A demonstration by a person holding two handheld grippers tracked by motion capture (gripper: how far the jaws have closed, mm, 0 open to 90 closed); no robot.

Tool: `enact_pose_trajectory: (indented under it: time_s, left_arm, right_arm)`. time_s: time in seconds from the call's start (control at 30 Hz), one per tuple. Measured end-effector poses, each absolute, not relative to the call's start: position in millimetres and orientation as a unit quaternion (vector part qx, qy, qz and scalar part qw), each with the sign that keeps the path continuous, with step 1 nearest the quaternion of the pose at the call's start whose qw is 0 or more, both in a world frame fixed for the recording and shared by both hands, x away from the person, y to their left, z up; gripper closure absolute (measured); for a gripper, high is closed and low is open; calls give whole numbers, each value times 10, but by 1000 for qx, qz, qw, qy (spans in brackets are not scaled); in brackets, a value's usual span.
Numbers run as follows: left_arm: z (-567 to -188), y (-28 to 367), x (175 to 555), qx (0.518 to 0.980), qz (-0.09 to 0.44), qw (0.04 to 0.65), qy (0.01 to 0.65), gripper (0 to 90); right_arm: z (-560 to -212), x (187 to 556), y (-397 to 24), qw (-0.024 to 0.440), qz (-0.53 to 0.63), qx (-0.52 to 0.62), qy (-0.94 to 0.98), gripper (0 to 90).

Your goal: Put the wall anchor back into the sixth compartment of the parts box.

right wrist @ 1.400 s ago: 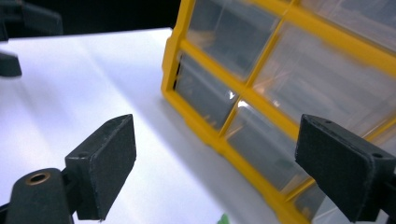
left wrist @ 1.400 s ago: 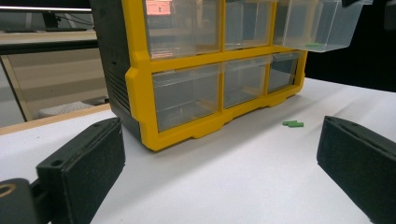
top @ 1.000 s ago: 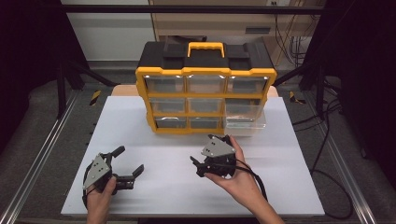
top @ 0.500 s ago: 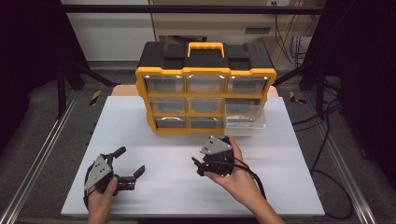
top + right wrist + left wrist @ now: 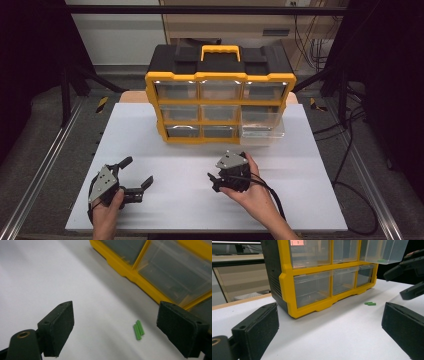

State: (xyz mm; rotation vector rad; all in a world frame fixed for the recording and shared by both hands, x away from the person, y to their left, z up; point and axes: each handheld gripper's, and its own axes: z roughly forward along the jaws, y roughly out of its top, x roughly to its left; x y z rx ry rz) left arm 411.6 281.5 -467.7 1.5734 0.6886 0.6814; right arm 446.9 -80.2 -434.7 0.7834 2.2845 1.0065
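Dark floor and metal rails framed a white table (image 5: 165, 210), with a yellow-and-black plastic drawer cabinet (image 5: 220, 100) standing at its far middle.

At the left of the high view, the left tool (image 5: 134, 175) rested low over the table in the person's left hand (image 5: 107, 212), its jaws spread wide with nothing between them. Its own camera looked across bare white table toward the cabinet's lower drawers.

Further right, the right tool (image 5: 214, 181) sat in the person's right hand (image 5: 252, 192), tipped down toward the table, its jaws likewise wide apart and empty. In the right gripper view, two small green plastic sticks (image 5: 138, 329) lay side by side and touching on the table, in front of the cabinet's bottom edge. They lay ahead of the jaws, between them but nearer the right-hand jaw. Their long axis ran roughly away from the camera, tilted a little, so it lay about across the jaws' closing line. The left gripper view showed the same pair (image 5: 370, 303) well off toward the right tool.

At the cabinet's right side, one clear plastic drawer (image 5: 262, 125) stood pulled out over the table, with a green piece showing inside it in the left gripper view.

The right hand was plainly the nearer one; I judged its tool needed to drop straight on and shift slightly toward that right-hand jaw.
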Motion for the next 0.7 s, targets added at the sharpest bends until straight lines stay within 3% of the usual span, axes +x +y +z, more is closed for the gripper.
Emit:
enact_pose_trajectory:
  time_s: [0.3, 0.7]
  left_arm:
    - [-4678, 2817, 4125, 682, 296, 600, 297, 9]
    - [-4679, 2810, 4134, 683, 294, 600, 296, 9]
  right_arm:
    - [-4655, 4583, -657, 235, 349, 295, 858, 194]
    - [-4756, 4749, -819, 234, 333, 317, 857, 476]
